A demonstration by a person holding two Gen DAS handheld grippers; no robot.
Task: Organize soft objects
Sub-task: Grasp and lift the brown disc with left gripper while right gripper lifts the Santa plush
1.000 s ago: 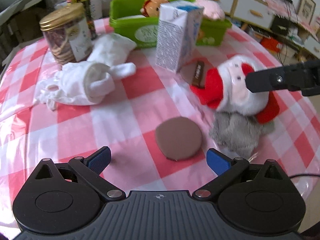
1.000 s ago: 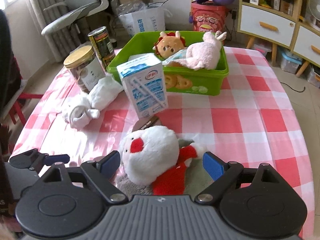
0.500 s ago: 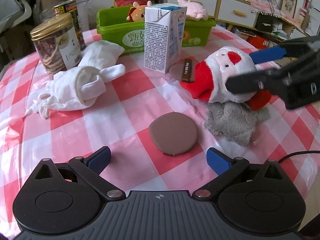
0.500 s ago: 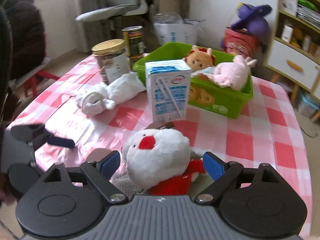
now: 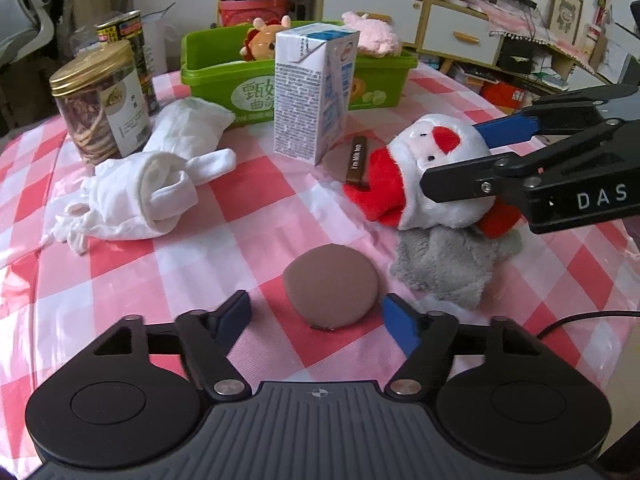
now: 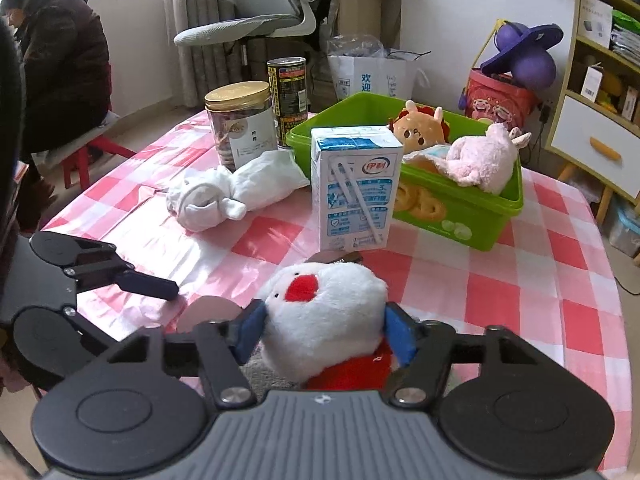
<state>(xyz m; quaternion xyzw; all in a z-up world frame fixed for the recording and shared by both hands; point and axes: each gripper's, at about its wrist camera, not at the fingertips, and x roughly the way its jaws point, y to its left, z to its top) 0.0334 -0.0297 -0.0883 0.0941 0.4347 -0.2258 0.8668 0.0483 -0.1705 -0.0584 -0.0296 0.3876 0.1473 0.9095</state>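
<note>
Santa plushie point(image 6: 324, 312) is pinched in the right claw point(image 6: 322, 334) rn, blue pads squeezed into both sides of its white fluffy head, w/ the red scarf and grey body hanging below, prob brushing the counter point(image 6: 500, 280) (can't tell if it's fully lifted). From the left wrist view you can see the same grab from the side: right claw point(image 5: 468, 160) clamped across the head of the plushie point(image 5: 432, 168), grey lower part flopped on the checked cloth.

Left claw point(image 5: 316, 312) is spread wide, holding nothing, hovering low over a flat brown round pad point(image 5: 330, 282) just in front of it.

Handling imo: plushie is super light and squishy, so the head dents under the pads but won't slip much bc fur grips ok. Head is the fattest, firmest bit so that's the right spot; grabbing the scarf or the limp grey body would let it dangle and swing.

Moving outward: a brown choc bar point(image 5: 356, 160) lies just behind the plushie, then the milk carton point(image 6: 356, 188) standing upright btw the plushie and the green bin point(image 6: 460, 216). Bin already has a lion plush point(image 6: 418, 126) and a pink bunny plush point(image 6: 484, 158) in it, so prob Santa goes there next. Needs to go up and over the carton w/o knocking it. White cloth bundle point(image 6: 228, 196) sits further left, near a cookie jar point(image 6: 242, 124) and a can point(image 6: 288, 100).
</note>
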